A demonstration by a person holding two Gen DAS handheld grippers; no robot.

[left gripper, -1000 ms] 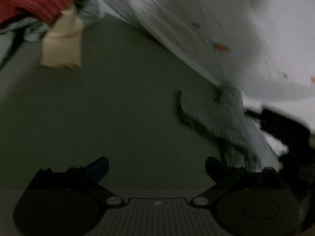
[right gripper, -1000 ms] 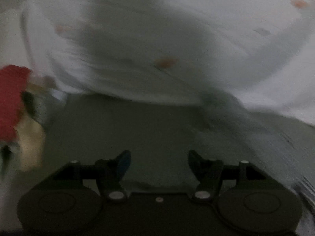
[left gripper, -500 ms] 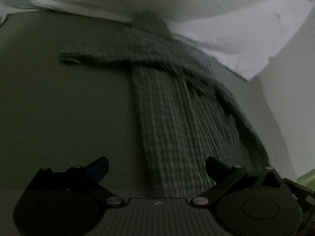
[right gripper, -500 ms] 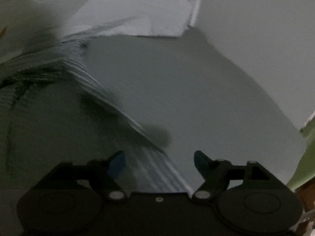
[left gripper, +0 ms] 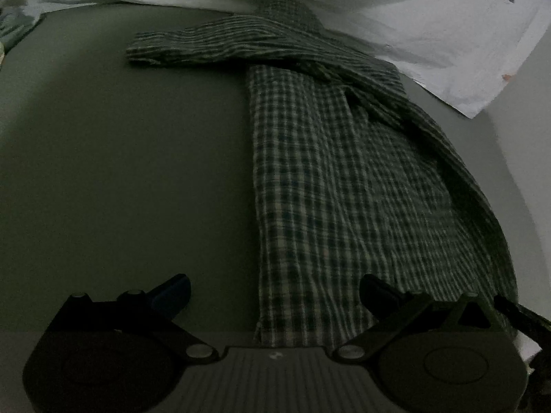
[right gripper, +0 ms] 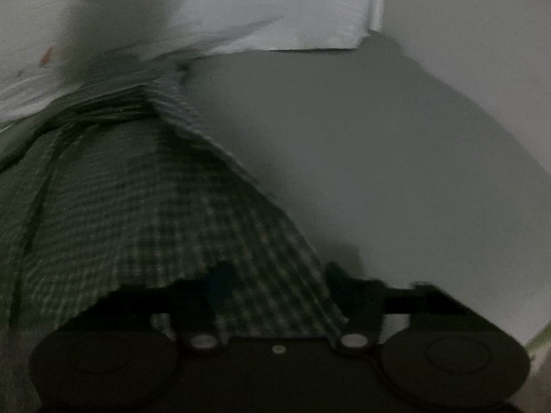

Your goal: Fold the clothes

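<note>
Both views swung off the white sheet (left gripper: pixel 447 34) half a second back; now sharper, closer.

Item: checked shirt (left gripper: pixel 327 172), flat on grey-green surface (left gripper: pixel 120 172), long axis running straight away from both tools, one sleeve thrown leftward at far end.

Left gripper (left gripper: pixel 275 296): fingers apart, empty, near hem's left corner lying between them.

Right gripper (right gripper: pixel 275 289): fingers spread, hem's right edge draped between, not visibly pinched. Right sits nearer; likely grasps first. Picture blurred.
</note>
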